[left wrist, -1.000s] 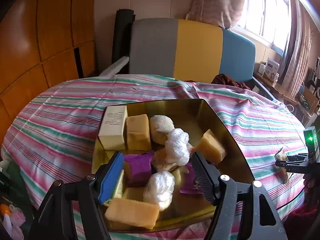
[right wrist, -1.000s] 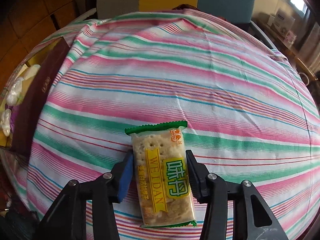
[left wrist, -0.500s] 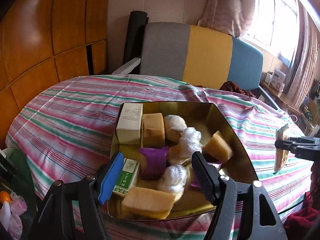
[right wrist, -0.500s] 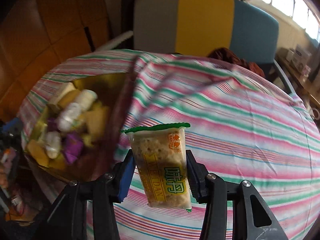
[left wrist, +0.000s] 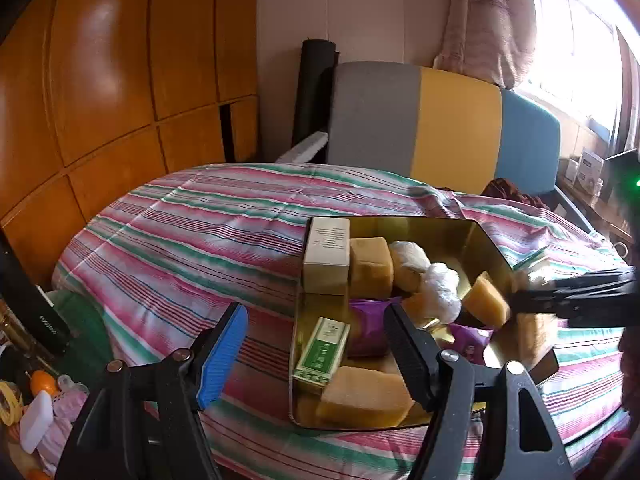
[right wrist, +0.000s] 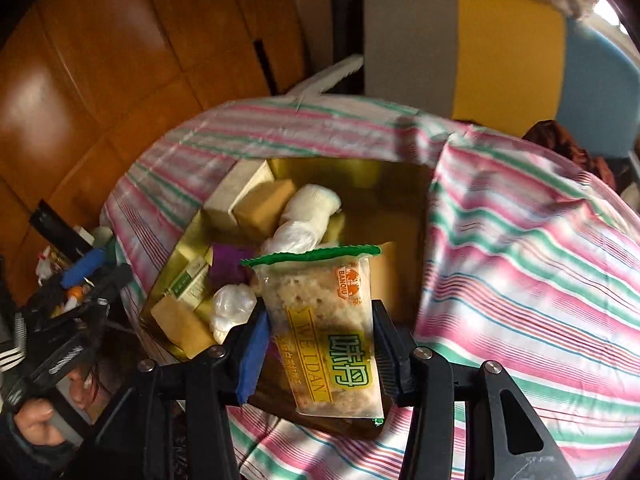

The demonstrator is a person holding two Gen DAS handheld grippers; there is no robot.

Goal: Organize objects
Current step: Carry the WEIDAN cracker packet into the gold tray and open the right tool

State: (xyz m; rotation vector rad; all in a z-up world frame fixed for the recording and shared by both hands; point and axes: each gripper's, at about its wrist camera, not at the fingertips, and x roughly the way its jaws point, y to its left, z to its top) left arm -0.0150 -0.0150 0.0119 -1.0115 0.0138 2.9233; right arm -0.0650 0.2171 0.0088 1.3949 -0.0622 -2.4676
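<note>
The right gripper (right wrist: 318,342) pinches a clear-wrapped cracker packet with a green serrated top edge and yellow-green lettering (right wrist: 324,332), its two pads pressed against the packet's long sides. The packet hangs upright above the near right part of the shiny gold metal tray (right wrist: 384,184), clear of the things inside it. In the left wrist view the same packet (left wrist: 534,336) appears blurred at the tray's right rim (left wrist: 490,240).

The left gripper (left wrist: 316,350) stands spread with nothing between its blue pad and black pad, hovering over the tray's near left edge.

The tray rests on the pink, green and white striped cloth (left wrist: 192,232). Inside it, along the far left wall, stands a cream rectangular carton (left wrist: 326,254), with a tan wrapped block (left wrist: 370,266) just beside it. Toward the middle lie white crinkled plastic bundles (left wrist: 442,290) and a purple wrapper (left wrist: 366,330). A green and white slim box (left wrist: 322,350) leans by the left wall, and another tan block (left wrist: 364,394) lies at the near rim.
</note>
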